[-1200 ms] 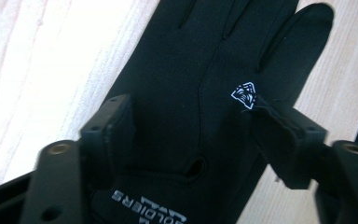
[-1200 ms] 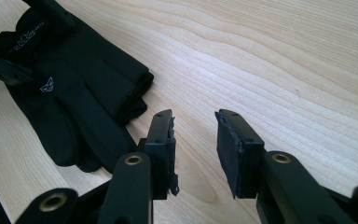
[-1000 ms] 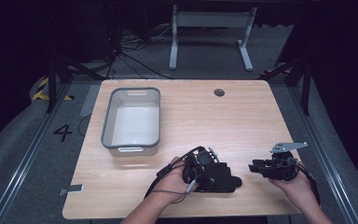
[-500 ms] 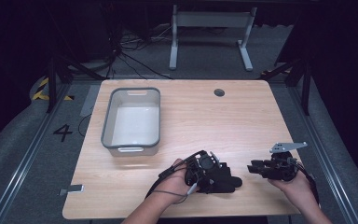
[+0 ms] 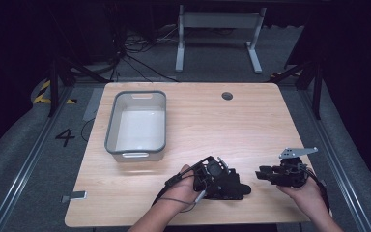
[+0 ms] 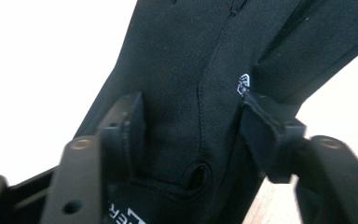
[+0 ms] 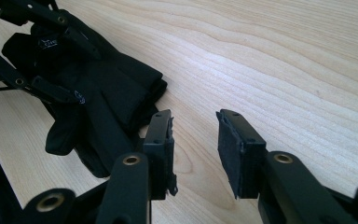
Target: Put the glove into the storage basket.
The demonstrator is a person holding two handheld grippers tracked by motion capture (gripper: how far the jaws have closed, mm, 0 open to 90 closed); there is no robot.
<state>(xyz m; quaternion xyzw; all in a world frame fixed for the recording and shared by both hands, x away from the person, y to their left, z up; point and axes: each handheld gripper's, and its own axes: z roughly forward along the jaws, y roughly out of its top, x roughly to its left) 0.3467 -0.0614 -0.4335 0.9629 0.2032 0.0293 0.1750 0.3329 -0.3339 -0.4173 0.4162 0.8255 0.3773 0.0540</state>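
We see a black fabric glove (image 5: pixel 229 186) lying flat on the table near its 6 o'clock edge, fingers pointing toward 3 o'clock, with stitched seams and small white print; the left gripper (image 5: pixel 232 186) rests over it.

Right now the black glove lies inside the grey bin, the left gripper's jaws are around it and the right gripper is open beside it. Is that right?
Not quite. The black glove lies on the wooden table, not inside the grey bin; the high view shows this. The left gripper does straddle it, and the right gripper is open beside it.
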